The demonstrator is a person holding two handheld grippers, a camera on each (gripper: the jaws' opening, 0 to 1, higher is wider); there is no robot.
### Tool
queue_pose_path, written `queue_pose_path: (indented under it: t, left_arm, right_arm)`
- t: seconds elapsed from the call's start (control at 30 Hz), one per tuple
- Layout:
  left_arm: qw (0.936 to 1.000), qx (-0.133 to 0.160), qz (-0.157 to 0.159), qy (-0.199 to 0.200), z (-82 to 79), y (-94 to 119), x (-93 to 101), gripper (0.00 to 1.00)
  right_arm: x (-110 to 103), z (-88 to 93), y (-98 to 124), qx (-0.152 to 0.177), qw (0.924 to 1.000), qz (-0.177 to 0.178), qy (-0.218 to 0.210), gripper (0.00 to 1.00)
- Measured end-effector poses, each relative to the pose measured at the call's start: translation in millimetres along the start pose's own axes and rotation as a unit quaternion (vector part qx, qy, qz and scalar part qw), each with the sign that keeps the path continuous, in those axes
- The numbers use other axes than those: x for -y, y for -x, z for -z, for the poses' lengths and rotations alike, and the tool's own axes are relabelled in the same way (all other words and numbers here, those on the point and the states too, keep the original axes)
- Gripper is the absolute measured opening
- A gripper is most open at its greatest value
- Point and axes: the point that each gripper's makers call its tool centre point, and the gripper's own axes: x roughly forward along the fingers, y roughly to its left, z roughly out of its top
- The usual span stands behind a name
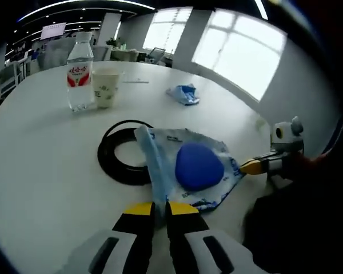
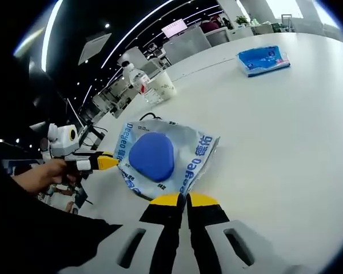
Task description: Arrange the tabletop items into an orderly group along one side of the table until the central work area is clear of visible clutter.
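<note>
Grippers at the two ends of one bag. Left gripper view: the left gripper (image 1: 160, 208) rises from the bottom centre, its yellow-tipped jaws closed on the near edge of a white bag (image 1: 190, 171) with blue print, where the plastic stands up in a folded ridge. A blue rounded object (image 1: 198, 166) shows through the bag at frame centre. A black cable (image 1: 121, 153) lies coiled just left of the bag, partly under its edge. At the upper left stand a bottle (image 1: 79, 74) with a red label and a paper cup (image 1: 106, 87), touching or nearly so. A blue wrapper (image 1: 183, 94) lies at upper centre, well apart from the bag. All rest on a white table (image 1: 40, 148). At the right edge the right gripper's yellow tip meets the bag's far corner. Right gripper view: the right gripper (image 2: 183, 200) comes up from the bottom centre, jaws clamped together on the bag's (image 2: 177, 157) near edge. The left gripper (image 2: 106, 162) enters from the left, held by a hand (image 2: 43, 174), its tip at the bag's opposite corner. A blue tissue pack (image 2: 263, 59) lies at the upper right; the bottle (image 2: 138, 80) and cup (image 2: 163, 87) stand at upper centre.
</note>
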Motion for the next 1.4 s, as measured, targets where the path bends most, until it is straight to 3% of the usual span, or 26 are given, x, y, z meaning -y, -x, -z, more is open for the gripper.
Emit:
queue_pose_path:
  t: [0.3,0.37,0.6,0.73,1.03,1.4]
  left_arm:
    - [0.9998,0.002,0.001,-0.019,0.4,2,4.3,0.03]
    - [0.9999,0.006,0.002,-0.015,-3.2,6,8.2,0.02]
    - [0.9998,0.018,0.001,-0.010,-13.6,13,15.1,0.01]
    - [0.9997,0.019,0.002,0.017,-20.3,13,19.7,0.01]
    - [0.9985,0.043,0.003,0.033,-59.2,13,33.0,0.01]
    - [0.9982,0.045,0.007,0.038,-89.7,-3,34.3,0.01]
  right_arm:
    - [-1,-6.2,4,0.008,0.9999,0.006,0.005,0.00]
    - [-2,-14.9,9,0.014,0.9991,0.009,0.039,0.00]
    - [-1,-37.2,18,0.024,0.9984,0.015,0.050,0.00]
    - [1,-48.2,22,0.028,0.9976,0.021,0.059,0.00]
    - [10,-79.0,31,0.044,0.9961,0.031,0.070,0.00]
    - [29,-118.4,32,0.052,0.9931,0.048,0.093,0.00]
